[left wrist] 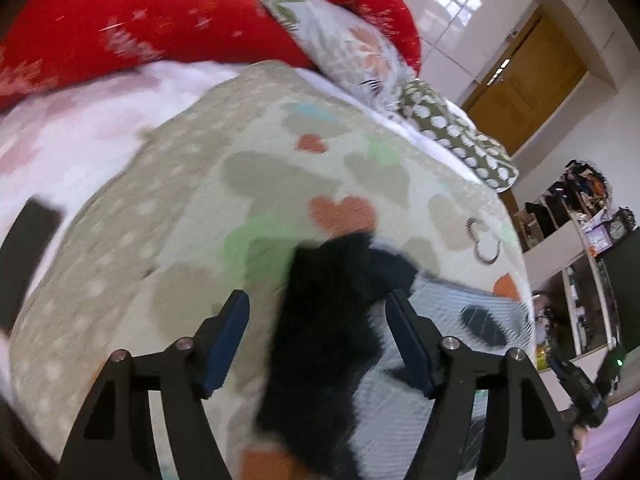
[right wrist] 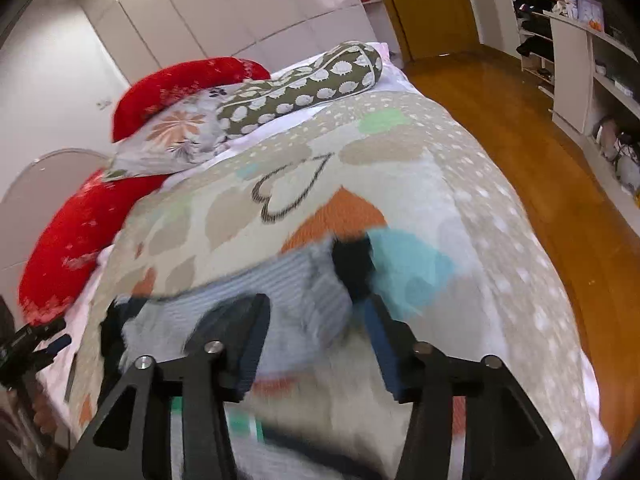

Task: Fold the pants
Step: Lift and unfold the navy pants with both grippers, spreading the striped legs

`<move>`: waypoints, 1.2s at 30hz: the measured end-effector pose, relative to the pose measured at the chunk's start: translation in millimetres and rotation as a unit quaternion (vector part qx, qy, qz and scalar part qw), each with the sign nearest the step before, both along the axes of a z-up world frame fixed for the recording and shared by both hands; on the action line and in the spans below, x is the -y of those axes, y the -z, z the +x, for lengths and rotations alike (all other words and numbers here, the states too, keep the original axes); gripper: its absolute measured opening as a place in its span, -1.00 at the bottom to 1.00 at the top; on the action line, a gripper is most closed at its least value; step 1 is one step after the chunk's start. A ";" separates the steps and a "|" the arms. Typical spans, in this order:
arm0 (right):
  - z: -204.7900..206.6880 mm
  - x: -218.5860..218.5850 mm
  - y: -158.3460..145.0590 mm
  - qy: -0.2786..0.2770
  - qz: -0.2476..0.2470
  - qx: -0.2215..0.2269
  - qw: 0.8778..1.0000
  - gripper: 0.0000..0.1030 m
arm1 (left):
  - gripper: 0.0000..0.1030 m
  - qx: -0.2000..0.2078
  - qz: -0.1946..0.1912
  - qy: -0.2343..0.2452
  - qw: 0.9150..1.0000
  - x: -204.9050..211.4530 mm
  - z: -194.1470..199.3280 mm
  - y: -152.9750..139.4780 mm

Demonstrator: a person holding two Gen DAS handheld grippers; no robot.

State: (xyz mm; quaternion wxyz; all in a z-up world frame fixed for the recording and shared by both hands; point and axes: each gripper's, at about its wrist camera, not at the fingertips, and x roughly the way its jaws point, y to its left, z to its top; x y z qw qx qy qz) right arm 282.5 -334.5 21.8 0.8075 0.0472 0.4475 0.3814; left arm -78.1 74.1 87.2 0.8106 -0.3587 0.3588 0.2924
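Left wrist view: the left hand-held gripper [left wrist: 318, 322] has its jaws spread; a dark, blurred part of the pants [left wrist: 320, 340] lies between the pads without being pressed
Right wrist view: the right hand-held gripper [right wrist: 316, 326] is also spread; the pale striped cloth of the pants [right wrist: 280, 300] lies under and between its fingers, a dark patch just beside the right finger; no pad is seen pressing on it
Pants: lying on the bed's heart-patterned blanket [right wrist: 360, 168], near its close end; the pictures are motion-blurred, so folds cannot be made out
Bed head: red cushion [right wrist: 168, 92], flowered pillow [right wrist: 176, 136], spotted olive bolster [right wrist: 304, 84]
Room: wooden floor [right wrist: 520, 140] beside the bed; shelves [right wrist: 580, 52] beyond it
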 end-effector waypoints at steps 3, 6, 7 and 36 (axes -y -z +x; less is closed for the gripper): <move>-24.0 42.2 7.0 0.001 0.010 -0.008 1.000 0.07 | 0.35 -0.010 -0.014 -0.011 1.000 11.5 -29.5 19.3; -44.9 79.5 20.1 0.012 0.022 -0.023 0.999 0.07 | 0.35 0.000 -0.067 0.008 0.998 27.5 -37.2 47.3; -50.5 87.6 24.4 0.015 0.023 -0.027 0.999 0.08 | 0.35 0.003 -0.081 0.013 0.997 31.4 -34.8 54.6; -92.1 69.4 54.7 -0.021 -0.029 -0.037 0.999 -0.41 | -0.14 0.025 -0.083 -0.031 0.996 83.1 -81.5 59.8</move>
